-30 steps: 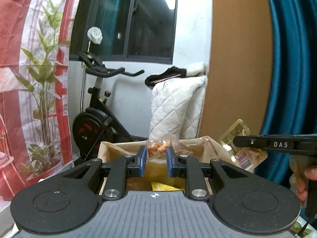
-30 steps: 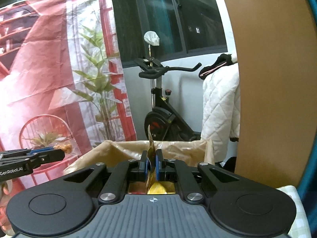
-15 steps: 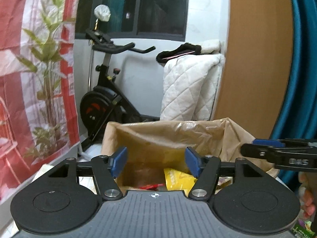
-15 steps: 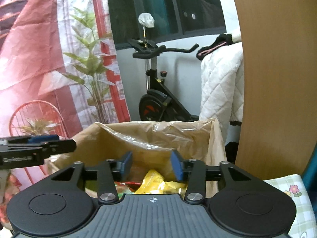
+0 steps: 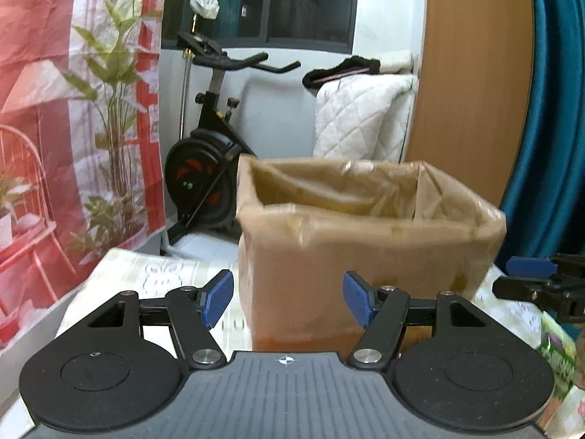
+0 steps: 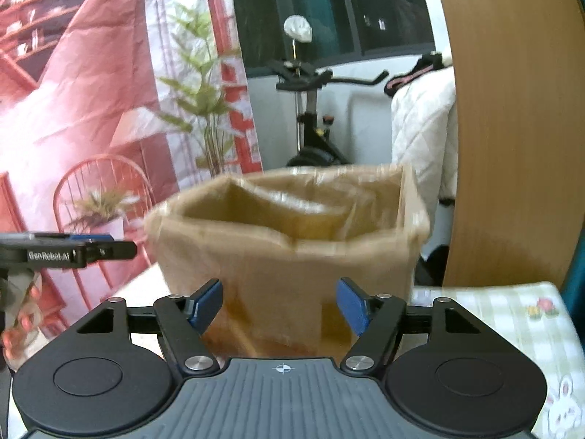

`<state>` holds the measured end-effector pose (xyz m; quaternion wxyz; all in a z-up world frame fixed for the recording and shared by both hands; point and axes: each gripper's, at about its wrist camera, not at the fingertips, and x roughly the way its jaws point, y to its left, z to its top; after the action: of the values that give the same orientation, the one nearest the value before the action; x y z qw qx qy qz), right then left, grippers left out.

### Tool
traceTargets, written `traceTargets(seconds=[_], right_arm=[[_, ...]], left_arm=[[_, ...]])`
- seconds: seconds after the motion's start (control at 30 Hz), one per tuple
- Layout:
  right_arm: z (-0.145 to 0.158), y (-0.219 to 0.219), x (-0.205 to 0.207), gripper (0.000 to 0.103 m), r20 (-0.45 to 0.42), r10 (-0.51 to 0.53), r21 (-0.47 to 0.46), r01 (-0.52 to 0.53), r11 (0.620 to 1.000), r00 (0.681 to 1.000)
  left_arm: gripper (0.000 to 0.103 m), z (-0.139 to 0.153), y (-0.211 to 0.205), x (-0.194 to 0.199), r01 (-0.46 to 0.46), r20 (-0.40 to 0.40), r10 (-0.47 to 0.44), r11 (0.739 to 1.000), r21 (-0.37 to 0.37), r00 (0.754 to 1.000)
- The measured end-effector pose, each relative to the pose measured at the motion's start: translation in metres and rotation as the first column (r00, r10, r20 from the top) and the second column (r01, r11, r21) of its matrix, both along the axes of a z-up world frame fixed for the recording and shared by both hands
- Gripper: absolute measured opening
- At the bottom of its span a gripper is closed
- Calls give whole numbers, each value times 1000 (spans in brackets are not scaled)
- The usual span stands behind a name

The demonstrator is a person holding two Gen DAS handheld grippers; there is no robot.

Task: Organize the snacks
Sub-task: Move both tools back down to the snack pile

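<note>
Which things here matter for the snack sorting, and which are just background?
Job:
- brown bag-lined box on the table
- left gripper, empty
- right gripper, jaws opening, empty

Background:
- exercise bike
- white quilted blanket
- red plant-print backdrop
- checked tablecloth
- wooden panel
- teal curtain

One box [image 5: 365, 256], lined with a brown bag, on the counter [image 5: 146, 274]. Two grippers: left [image 5: 285, 298], right [image 6: 279, 305], each with two blue pads, nothing between either pair; the right's jaws opening. One exercise bike [image 5: 204, 168] beyond the counter's far edge. One white quilt [image 5: 362, 120] beside it. One printed backdrop [image 5: 55, 109] off the left edge. One wooden panel [image 5: 471, 91], one teal curtain [image 5: 555, 109] off the right edge. Contents of the box not countable from here.
</note>
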<state>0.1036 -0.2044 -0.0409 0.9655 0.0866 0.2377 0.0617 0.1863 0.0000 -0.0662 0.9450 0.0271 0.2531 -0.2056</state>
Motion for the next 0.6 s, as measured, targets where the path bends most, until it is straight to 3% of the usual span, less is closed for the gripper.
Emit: traceTargets(seconds=[0.23,0.6], right_arm=[[-63,10,-26,61,-182,10,40,-3,999,983],[-127,30,-72,59,-444,124,-55,-166,985,887]], left_arm=[[68,-27,5,-19,0,-56,0,1000,1,998],[68,-61,-2,-27,25,-149,-29,999,-30,988]])
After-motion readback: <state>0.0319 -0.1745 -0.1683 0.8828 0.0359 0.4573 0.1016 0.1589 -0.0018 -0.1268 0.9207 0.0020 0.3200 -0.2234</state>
